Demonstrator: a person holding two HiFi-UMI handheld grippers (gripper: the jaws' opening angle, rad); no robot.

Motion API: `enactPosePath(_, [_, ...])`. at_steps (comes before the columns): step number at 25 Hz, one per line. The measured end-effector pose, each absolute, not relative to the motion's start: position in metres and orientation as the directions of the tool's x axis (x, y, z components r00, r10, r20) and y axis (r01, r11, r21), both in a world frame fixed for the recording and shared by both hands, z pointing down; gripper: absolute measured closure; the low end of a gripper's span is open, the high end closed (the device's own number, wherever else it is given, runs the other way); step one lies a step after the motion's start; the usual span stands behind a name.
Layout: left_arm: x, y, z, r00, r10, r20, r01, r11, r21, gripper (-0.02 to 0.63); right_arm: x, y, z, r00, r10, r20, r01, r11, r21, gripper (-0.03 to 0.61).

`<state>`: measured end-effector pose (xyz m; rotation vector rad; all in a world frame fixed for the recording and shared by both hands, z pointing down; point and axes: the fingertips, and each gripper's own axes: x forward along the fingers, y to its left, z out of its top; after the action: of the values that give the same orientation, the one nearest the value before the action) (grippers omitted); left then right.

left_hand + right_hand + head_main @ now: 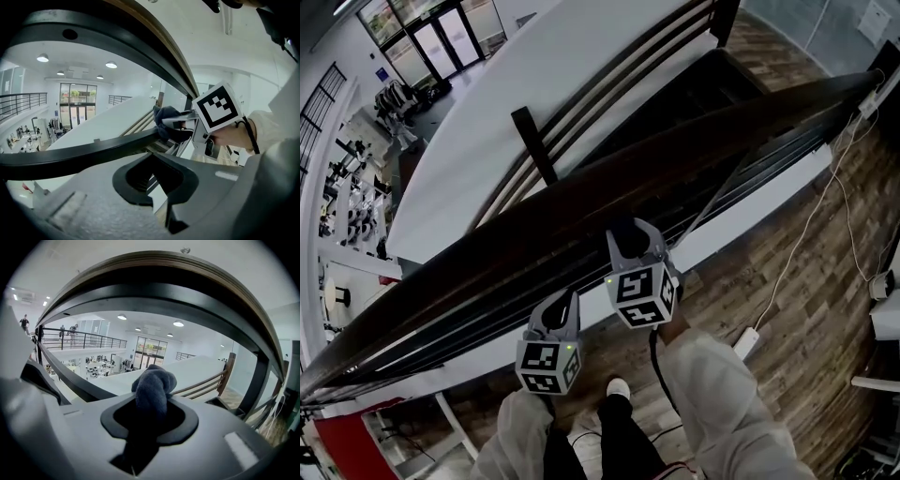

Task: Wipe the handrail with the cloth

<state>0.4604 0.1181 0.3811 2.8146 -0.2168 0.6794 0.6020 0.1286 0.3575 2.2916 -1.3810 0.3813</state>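
Two-handed: pinching the bunched dark cloth [152,385] tight in right tongs [628,234] near the handrail [534,220], holding left tongs [563,302] closed on nothing, ideally pressing cloth flat while sliding.

Right hand-held gripper [630,236] with cloth [152,385] at the handrail [581,202], left hand-held gripper [562,306] beside it.

The head view looks steeply down on the handrail [534,225], which crosses the frame from lower left to upper right. Both gripper views sit close under it and face the far glass doors [77,101]. The left gripper view also shows the right gripper [174,124] at center right.
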Motion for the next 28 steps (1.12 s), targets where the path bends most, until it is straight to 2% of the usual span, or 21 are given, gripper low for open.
enactPosePath(13, [0.511, 0.162, 0.371, 0.895, 0.024, 0.446, -0.093, -0.967, 0.239, 0.612, 0.683, 0.178, 0.355, 0.555, -0.708, 0.437, -0.831, -0.445, 0.335, 0.483])
enactPosePath(28, [0.505, 0.174, 0.389, 0.88, 0.058, 0.471, -0.097, -0.949, 0.299, 0.612, 0.787, 0.237, 0.352, 0.684, -0.573, 0.451, -0.726, -0.47, 0.503, 0.485])
